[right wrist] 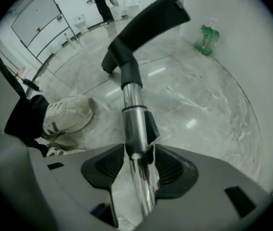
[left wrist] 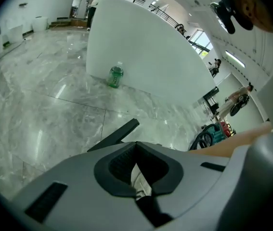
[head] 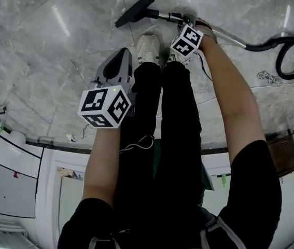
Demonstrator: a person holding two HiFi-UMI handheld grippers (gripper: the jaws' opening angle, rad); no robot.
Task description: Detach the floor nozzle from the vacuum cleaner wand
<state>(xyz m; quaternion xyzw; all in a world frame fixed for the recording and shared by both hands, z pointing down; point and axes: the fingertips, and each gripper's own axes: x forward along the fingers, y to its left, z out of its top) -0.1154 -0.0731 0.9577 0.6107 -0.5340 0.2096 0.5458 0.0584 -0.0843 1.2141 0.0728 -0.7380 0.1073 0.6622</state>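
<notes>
the left gripper slants downward with jaws together, the right gripper points straight down, jaws apart.

Blk floor nozzle, attached to chrome wand end, on grey marble floor.

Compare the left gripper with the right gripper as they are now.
The left gripper has its jaws shut with nothing between them; the right gripper has them apart, with the wand between. The left gripper hangs clear of the wand, beside the person's leg; the right gripper is down at the wand. Both are grey and two-jawed.
</notes>
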